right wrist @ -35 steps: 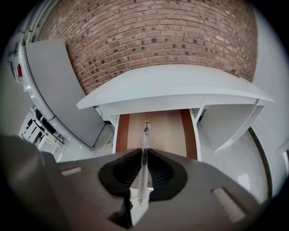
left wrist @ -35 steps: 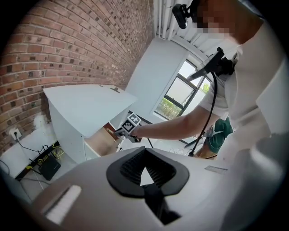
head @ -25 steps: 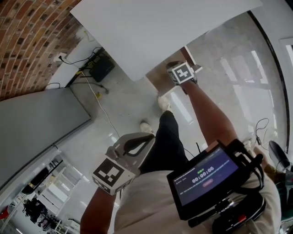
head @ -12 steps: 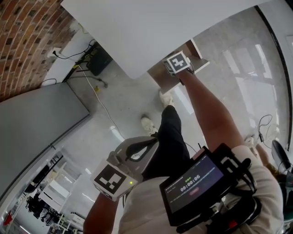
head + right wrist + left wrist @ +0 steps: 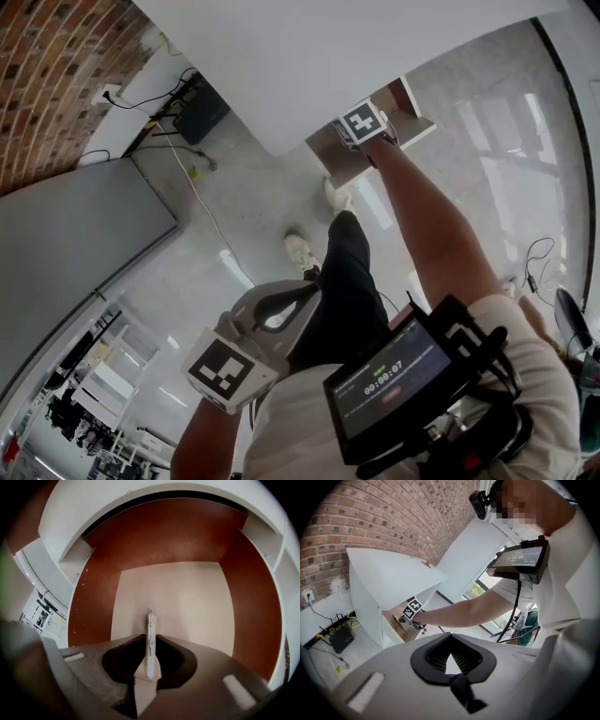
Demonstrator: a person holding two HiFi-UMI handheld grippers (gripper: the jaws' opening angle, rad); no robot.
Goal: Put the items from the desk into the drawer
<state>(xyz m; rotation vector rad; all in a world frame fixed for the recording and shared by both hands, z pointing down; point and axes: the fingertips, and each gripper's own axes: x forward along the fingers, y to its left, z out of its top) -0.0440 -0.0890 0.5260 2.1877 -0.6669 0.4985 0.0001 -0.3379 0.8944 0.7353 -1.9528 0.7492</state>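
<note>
My right gripper (image 5: 365,123) reaches into the open drawer (image 5: 413,126) under the white desk (image 5: 328,47). Seen from the right gripper view, it (image 5: 150,638) is shut on a thin white pen (image 5: 150,645), which points ahead over the drawer's pale floor (image 5: 178,592) between brown walls. The drawer holds nothing else that I can see. My left gripper (image 5: 281,306) hangs low beside the person's leg, away from the desk. Its ribbed pads (image 5: 450,643) meet at the tips, shut with nothing between them. From there the drawer (image 5: 401,627) and the desk (image 5: 393,573) show ahead.
A black box with cables (image 5: 202,108) lies on the floor by the brick wall (image 5: 56,75). A grey panel (image 5: 75,234) stands at the left. The person's shoes (image 5: 300,248) are below the desk edge. A tablet (image 5: 398,375) hangs on the chest.
My right gripper has carried the pen a little further into the drawer. The left gripper has stayed low near the body.
</note>
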